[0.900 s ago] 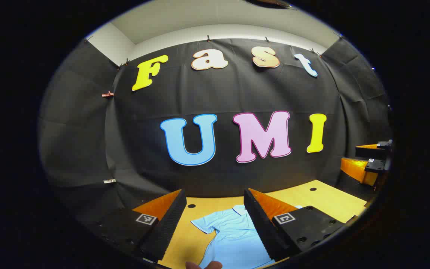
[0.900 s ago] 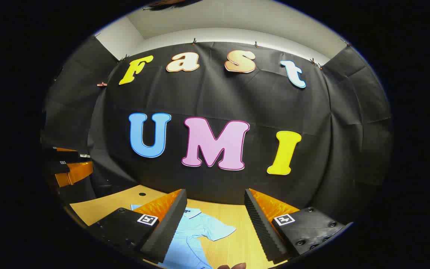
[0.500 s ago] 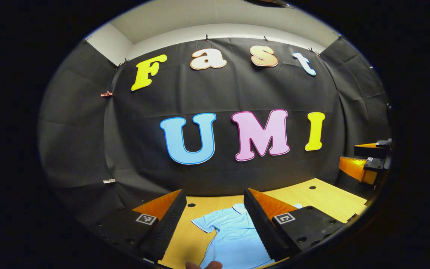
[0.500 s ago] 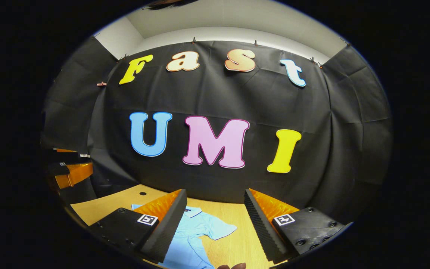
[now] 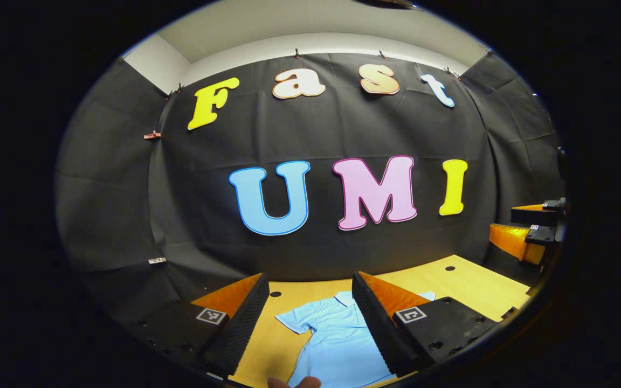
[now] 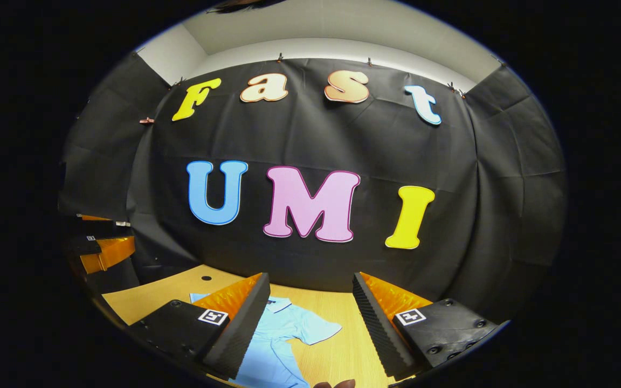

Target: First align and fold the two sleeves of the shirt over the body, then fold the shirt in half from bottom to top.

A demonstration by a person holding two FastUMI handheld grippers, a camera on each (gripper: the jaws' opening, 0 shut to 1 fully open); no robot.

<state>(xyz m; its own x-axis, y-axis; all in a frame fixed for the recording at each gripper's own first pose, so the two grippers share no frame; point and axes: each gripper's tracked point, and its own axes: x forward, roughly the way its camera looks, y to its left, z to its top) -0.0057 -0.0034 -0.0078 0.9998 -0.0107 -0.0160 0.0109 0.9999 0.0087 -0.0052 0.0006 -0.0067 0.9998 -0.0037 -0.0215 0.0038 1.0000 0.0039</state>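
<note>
Item: light blue shirt (image 5: 337, 337). Laid flat on the wooden bench (image 5: 467, 283), collar toward the booth wall. One short sleeve (image 5: 294, 322) is seen spread outward in the left gripper view; the other sleeve (image 6: 313, 328) is seen spread outward in the right gripper view. No fold is visible.

Left hand-held gripper (image 5: 310, 318): held above the shirt, fingers spread wide, nothing gripped.

Right hand-held gripper (image 6: 310, 320): held above the shirt's far side, fingers spread wide, nothing gripped.

Progress: judged to be at the very start. Both sleeves remain to be aligned and folded over the body. The bottom-to-top fold is also left. The hem cannot be seen, so its state cannot be told.
</note>
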